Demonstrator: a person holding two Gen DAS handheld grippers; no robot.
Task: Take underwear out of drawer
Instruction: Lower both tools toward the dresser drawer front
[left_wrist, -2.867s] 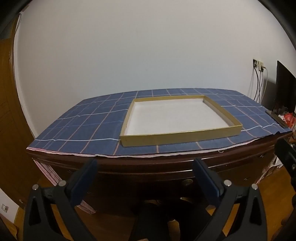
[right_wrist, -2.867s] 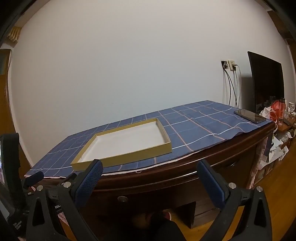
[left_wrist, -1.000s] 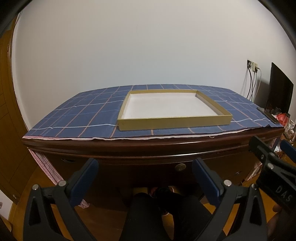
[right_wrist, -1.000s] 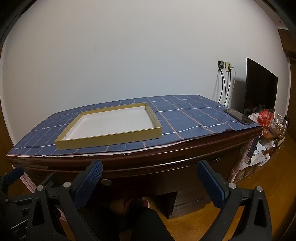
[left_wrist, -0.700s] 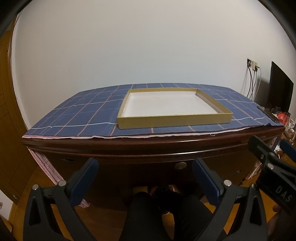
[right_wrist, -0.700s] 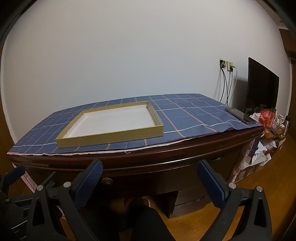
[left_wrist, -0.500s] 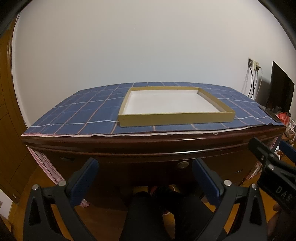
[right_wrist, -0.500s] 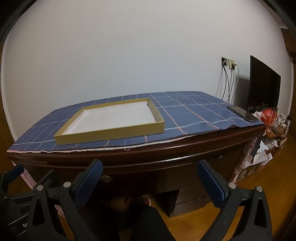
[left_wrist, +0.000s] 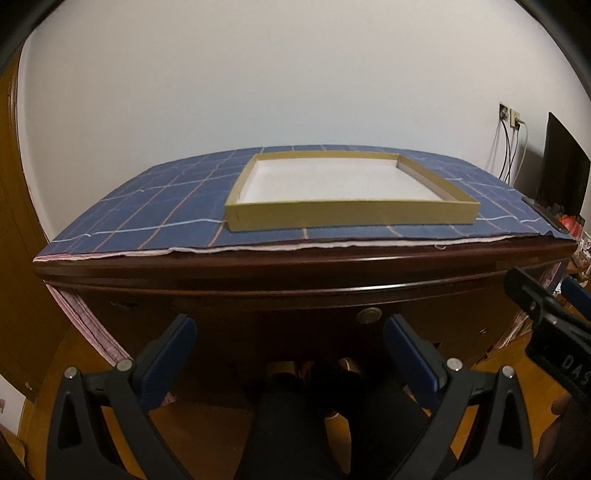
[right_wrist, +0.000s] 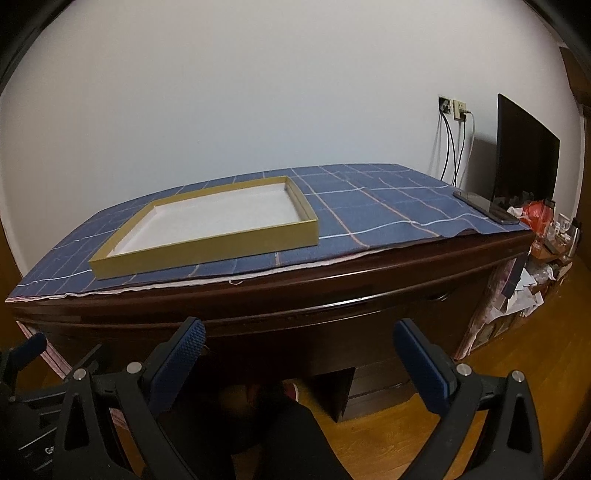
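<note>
- Underwear is nowhere in view; I take it to lie inside the drawer (left_wrist: 332, 314) under the desk's front edge, which looks fully shut, so nothing of the task seems done yet.
- Desk (left_wrist: 295, 273), dark wood and broad: its overhanging top edge sits above both claws, and raising either one carelessly could knock it against that edge.
- Checked cloth (left_wrist: 155, 221) covers the top and its hem hangs at the front edge; a finger that snags the hem could drag the cloth, and with it the shallow gold tray (left_wrist: 347, 214), which stands near the front.
- Drawer front is dark and in shadow, so its seams are hard to tell; pulling at the wrong panel would achieve nothing.
- Left gripper (left_wrist: 290, 341) stands wide apart and holds nothing, below the desk edge; closing that far on a small target risks a miss or a slip.
- Right gripper (right_wrist: 299, 343) is likewise spread wide and bare, further to the right, with no handle between its fingers.
- Round brass knob (left_wrist: 368, 315), smallest of all, sits just above the left gripper's right finger; it looks flat and shiny, so pads may slide off it.
</note>
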